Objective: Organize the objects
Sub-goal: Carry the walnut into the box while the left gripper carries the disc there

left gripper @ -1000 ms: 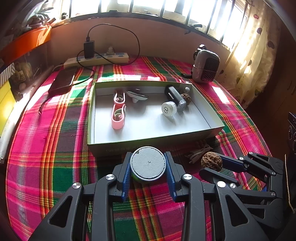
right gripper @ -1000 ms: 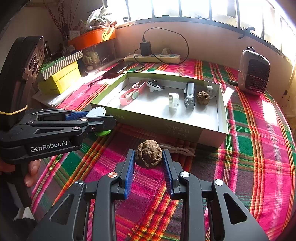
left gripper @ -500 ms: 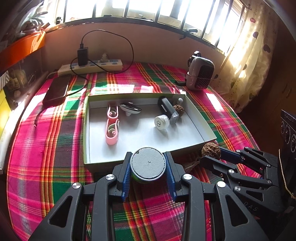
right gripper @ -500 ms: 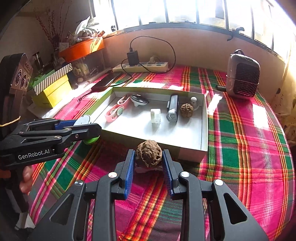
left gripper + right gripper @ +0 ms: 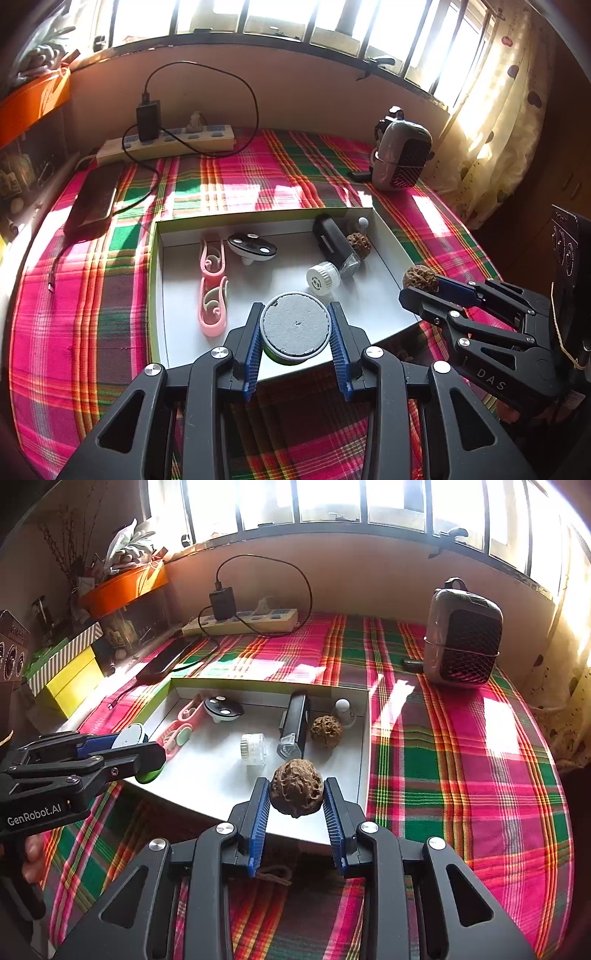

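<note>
Knobbly walnut (image 5: 296, 788) clamped in our right gripper (image 5: 296, 805), round tin (image 5: 294, 329) clamped in left gripper (image 5: 295, 339), both above the box's (image 5: 391, 236) near edge; released early, either could roll out.

box (image 5: 391, 236) mid-table | power strip (image 5: 166, 142) behind | heater (image 5: 402, 158) behind-right | phone (image 5: 94, 201) left

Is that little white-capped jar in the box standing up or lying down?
Lying down. The white-capped jar rests on its side on the box floor, cap facing the left camera.
</note>
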`<state>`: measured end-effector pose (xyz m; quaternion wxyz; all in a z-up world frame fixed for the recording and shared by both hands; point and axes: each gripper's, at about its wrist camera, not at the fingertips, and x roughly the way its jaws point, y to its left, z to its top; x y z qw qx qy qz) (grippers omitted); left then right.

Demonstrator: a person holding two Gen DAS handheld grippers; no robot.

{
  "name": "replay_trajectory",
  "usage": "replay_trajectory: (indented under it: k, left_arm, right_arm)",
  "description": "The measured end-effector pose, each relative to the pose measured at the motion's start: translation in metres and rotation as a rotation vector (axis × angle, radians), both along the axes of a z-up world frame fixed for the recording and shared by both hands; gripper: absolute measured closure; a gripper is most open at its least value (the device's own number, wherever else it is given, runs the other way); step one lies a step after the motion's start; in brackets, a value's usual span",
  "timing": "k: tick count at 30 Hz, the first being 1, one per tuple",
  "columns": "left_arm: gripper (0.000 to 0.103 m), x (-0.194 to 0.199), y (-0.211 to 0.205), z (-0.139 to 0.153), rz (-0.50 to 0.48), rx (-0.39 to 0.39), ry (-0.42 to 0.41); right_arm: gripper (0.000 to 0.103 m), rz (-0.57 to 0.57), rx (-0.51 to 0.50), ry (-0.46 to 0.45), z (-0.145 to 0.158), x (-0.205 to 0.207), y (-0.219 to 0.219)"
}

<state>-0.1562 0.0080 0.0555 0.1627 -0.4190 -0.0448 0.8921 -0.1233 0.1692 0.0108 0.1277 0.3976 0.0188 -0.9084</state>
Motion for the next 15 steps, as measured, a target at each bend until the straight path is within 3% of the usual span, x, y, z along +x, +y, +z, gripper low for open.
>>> replay_trajectory:
  k: [15]
  left_arm:
    - [0.072, -0.043, 0.008, -0.021, -0.023, -0.015, -0.046]
  right_arm:
    - [0.072, -0.029, 0.052, -0.039, -0.014, -0.040, -0.001]
